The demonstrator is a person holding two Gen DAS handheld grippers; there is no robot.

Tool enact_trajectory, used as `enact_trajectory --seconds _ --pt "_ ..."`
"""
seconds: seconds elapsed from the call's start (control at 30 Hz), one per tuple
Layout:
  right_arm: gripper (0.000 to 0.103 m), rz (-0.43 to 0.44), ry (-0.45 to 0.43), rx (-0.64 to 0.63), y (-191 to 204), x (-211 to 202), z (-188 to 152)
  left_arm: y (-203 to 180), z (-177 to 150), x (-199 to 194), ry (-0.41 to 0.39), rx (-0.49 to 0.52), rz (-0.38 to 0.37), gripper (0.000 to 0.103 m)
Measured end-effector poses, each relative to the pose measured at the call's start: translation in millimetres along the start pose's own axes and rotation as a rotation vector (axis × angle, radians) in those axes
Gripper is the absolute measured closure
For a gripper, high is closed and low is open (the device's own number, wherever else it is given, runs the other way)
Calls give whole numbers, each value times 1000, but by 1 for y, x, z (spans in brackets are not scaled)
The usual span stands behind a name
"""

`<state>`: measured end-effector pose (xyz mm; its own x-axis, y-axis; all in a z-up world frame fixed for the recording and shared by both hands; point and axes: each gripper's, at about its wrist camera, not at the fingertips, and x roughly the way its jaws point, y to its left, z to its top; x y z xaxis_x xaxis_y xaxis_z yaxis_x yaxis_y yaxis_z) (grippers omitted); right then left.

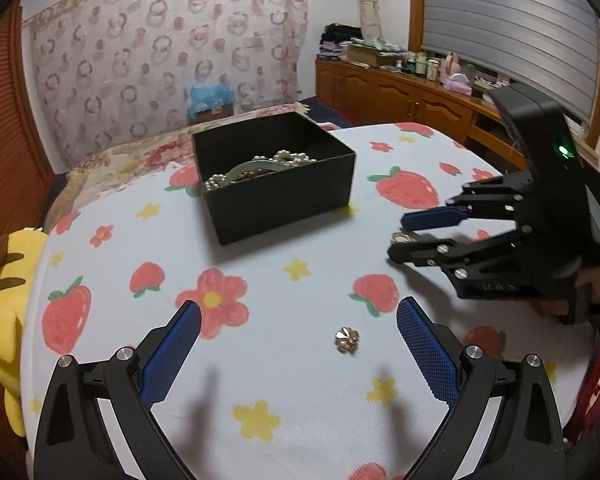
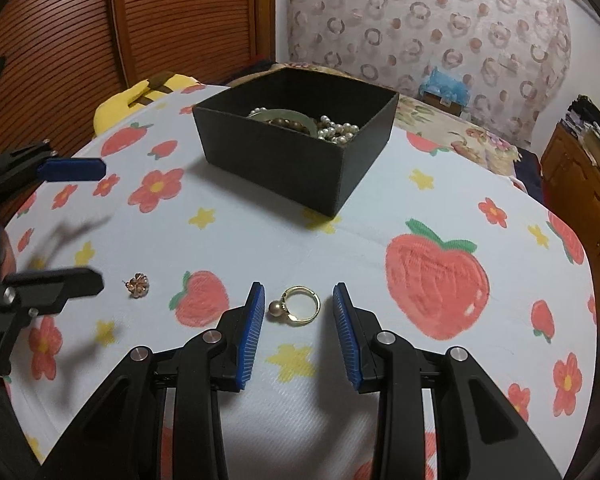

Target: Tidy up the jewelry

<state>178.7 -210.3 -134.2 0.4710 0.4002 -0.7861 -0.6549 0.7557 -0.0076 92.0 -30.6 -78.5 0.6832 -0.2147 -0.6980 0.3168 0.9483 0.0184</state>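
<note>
On the cloth (image 2: 260,240), the box (image 2: 296,160) of pearls stands beyond both grippers. The right gripper (image 2: 299,300), jaws apart, brackets the ring (image 2: 300,304) lying flat between its tips, untouched. The left gripper (image 1: 299,316), wide open, faces the earring (image 1: 347,340), just ahead and nearer its right finger.

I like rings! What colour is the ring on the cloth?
Gold ring, pearl-like bead; right wrist view.

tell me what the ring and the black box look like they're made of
Ring: polished gold-coloured metal, by its shine, with a pearl-like bead; real gold or plating can't be told. Black box: matte, probably stiff cardboard, given its thin, flat walls.
</note>
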Motion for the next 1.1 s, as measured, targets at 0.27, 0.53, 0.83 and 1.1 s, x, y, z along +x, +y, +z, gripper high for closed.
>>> enact_trajectory --seconds 0.27,0.53,0.83,1.1 --pt "75 7 4 -14 0 -2 -1 -16 -6 7 32 45 -28 24" --pt "75 2 -15 4 -3 -8 -4 -23 -8 14 60 69 -38 50" --pt "82 -4 -27 -7 -1 -12 -4 -27 -13 19 85 84 -36 71" --pt "85 -5 -22 -7 -2 -10 -6 -26 -14 21 89 81 -48 89"
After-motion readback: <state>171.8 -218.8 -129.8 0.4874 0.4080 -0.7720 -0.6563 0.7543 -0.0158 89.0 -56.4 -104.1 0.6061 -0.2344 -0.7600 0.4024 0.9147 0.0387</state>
